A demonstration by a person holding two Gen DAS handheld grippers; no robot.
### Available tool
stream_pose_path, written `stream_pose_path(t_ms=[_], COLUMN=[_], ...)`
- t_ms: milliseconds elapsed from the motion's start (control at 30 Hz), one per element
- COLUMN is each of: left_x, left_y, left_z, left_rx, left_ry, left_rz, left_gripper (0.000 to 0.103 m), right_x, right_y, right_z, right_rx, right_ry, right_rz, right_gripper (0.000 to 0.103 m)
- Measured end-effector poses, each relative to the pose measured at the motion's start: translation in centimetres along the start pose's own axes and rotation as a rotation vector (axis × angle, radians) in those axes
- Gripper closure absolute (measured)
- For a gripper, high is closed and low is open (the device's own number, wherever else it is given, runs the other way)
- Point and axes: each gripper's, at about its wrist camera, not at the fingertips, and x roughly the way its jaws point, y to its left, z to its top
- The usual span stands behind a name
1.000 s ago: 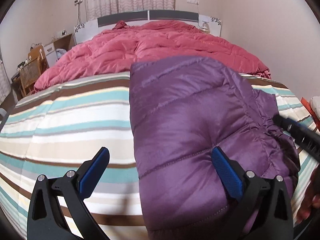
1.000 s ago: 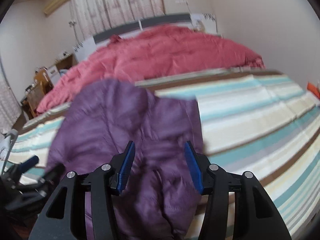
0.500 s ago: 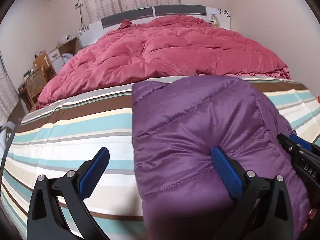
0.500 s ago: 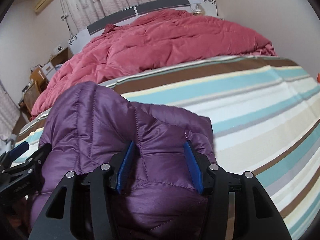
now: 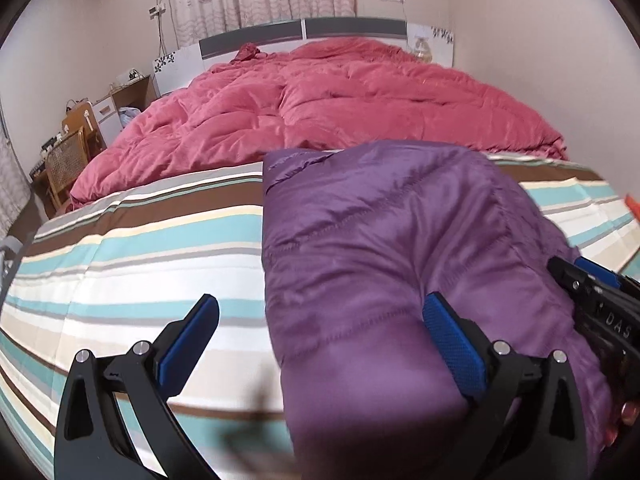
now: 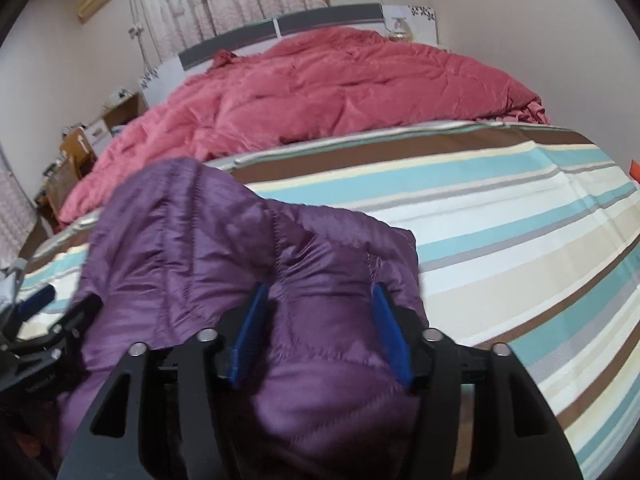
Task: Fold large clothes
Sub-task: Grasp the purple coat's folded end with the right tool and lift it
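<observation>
1. Your purple quilted jacket lies bunched on the striped bedsheet, in front of the pink duvet.
2. Your left tool stands wide apart, its right pad against the jacket.
3. Your right tool has just been opening; a fold of jacket sits between its pads, and you cannot tell whether they grip it.
</observation>
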Motion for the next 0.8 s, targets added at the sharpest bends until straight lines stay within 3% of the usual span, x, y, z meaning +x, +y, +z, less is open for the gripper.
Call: stream_pose_path(t_ms=[233, 300, 467, 533, 800], left_x=[-2.9, -3.0, -3.1, -2.9, -2.4], left_y=[2.6, 3.3, 5.4, 6.3, 6.2], left_z=[-2.3, -2.6, -3.3, -3.6, -3.7], left_rx=[-0.084, -0.099, -0.176, -0.205, -0.155], left_ry=[-0.011, 0.008, 0.071, 0.103, 0.155], left_rz=[-0.095, -0.106, -0.155, -0.187, -0.262], left_gripper=[0.002, 0.002, 0.002, 0.002, 0.002], right_x=[-4.0, -4.8, -5.9, -6.0, -3.9], right_y=[-1.2, -2.2, -4.2, -4.7, -5.7], right_z=[-0.5, -0.9, -2.0, -2.6, -2.9], right_rx=[0.035, 0.076, 0.136, 0.156, 0.197], right_ry=[-0.026, -0.023, 0.009, 0.028, 0.099], right_rz=[0.018, 0.032, 0.052, 0.071, 0.145], right_gripper=[0.030, 0.021, 0.021, 0.015, 0.014])
